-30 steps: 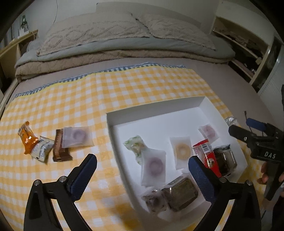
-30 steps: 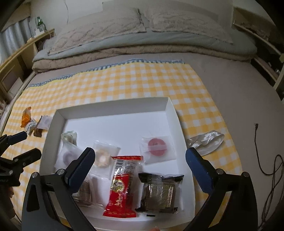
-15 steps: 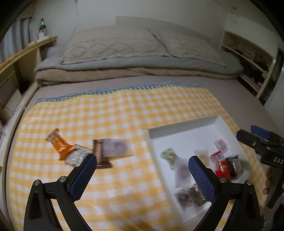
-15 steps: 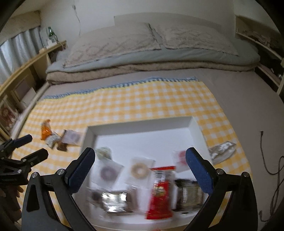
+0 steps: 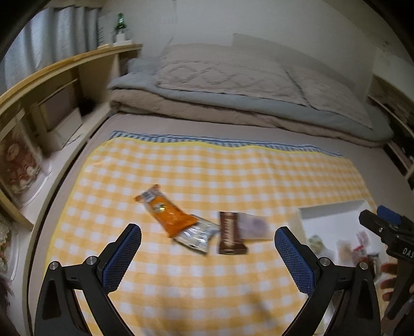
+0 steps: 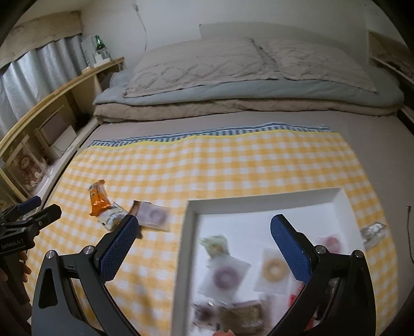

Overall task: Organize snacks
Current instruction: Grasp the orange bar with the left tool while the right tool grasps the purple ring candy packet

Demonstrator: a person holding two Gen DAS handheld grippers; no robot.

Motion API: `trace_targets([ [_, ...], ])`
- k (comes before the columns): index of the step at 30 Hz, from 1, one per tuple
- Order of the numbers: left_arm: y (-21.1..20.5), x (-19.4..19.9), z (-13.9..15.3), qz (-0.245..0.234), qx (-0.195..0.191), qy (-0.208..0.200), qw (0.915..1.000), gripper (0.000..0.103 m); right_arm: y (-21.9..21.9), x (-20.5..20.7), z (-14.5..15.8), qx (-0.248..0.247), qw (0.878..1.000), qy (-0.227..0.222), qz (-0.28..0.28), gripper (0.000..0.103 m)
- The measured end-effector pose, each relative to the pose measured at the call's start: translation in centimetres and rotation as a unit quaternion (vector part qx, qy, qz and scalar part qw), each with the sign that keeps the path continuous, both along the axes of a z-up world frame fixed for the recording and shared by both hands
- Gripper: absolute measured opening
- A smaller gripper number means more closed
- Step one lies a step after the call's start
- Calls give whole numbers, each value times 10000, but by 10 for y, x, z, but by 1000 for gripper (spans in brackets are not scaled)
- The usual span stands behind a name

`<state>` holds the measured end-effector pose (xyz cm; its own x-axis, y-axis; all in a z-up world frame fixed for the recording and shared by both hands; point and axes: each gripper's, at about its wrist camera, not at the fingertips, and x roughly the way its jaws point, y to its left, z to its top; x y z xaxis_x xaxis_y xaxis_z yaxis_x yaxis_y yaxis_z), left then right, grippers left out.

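1. A wooden shelf unit (image 5: 51, 85) is seen at the far left beside the bed (image 6: 375, 144), with a green bottle (image 5: 119, 22) standing on its top.
2. A yellow checked cloth (image 5: 207, 170) is spread over the bed; folded bedding (image 5: 233, 85) is stacked behind it.
3. The left hand-held gripper (image 5: 207, 248) is held wide apart above the cloth, with nothing between its blue pads (image 5: 121, 256). In the right wrist view it appears at the left edge (image 6: 38, 206).
4. Four loose snacks lie on the cloth in a touching row ahead of the left hand-held gripper: an orange packet (image 5: 165, 212), a silver-white packet (image 5: 198, 236) partly under the orange packet's end, a brown bar (image 5: 230, 234), and a clear pouch with a purple ring (image 5: 254, 226) overlapping the bar.
5. A white tray (image 6: 189, 232) rests on the cloth to the right of the loose snacks, apart from them.
6. The right hand-held gripper (image 6: 204, 240) is held wide apart over the tray, empty.
7. Inside the tray several wrapped snacks are seen, blurred: a green-white packet (image 6: 214, 243), a purple ring pouch (image 6: 225, 275), a yellow ring pouch (image 6: 274, 268) and a red ring pouch (image 6: 331, 243). Further dark packets lie at the near edge; their detail cannot be told.
8. A silver wrapper (image 6: 374, 231) lies on the cloth just outside the tray's right wall.
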<state>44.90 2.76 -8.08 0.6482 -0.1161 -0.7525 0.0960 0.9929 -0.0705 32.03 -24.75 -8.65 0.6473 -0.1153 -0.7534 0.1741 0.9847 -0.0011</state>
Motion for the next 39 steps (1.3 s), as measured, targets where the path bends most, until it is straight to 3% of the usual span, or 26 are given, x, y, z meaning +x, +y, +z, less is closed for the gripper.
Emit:
trace_targets([
  [9, 24, 62, -32, 491, 34, 323, 9983, 103, 32, 59, -42, 356, 9988, 304, 161, 103],
  [16, 26, 126, -75, 781, -30, 662, 9947, 103, 55, 105, -79, 401, 9943, 700, 702, 102],
  [18, 25, 143, -87, 866, -49, 706, 9937, 103, 58, 115, -87, 214, 9941, 732, 775, 88],
  [19, 25, 150, -94, 904, -52, 726, 9932, 103, 60, 123, -94, 106, 9929, 850, 829, 70],
  [20, 25, 156, -102, 935, -40, 753, 9928, 103, 60, 129, -100, 85, 9918, 936, 866, 59],
  [23, 25, 171, -126, 1023, 159, 917, 9904, 103, 58, 145, -122, -54, 9892, 1148, 906, 41],
  [26, 28, 181, -146, 1105, 231, 1086, 9876, 103, 55, 158, -146, -249, 9867, 1373, 828, 33],
  [29, 34, 189, -159, 1166, 277, 1213, 9854, 103, 51, 161, -162, -539, 9834, 1564, 747, 33],
  [33, 44, 191, -167, 1250, 362, 1314, 9828, 103, 60, 153, -165, -879, 9683, 1986, 1237, 33],
  [39, 57, 187, -167, 1397, 677, 1429, 9775, 101, 81, 115, -172, -1335, 9270, 2800, 2109, 33],
])
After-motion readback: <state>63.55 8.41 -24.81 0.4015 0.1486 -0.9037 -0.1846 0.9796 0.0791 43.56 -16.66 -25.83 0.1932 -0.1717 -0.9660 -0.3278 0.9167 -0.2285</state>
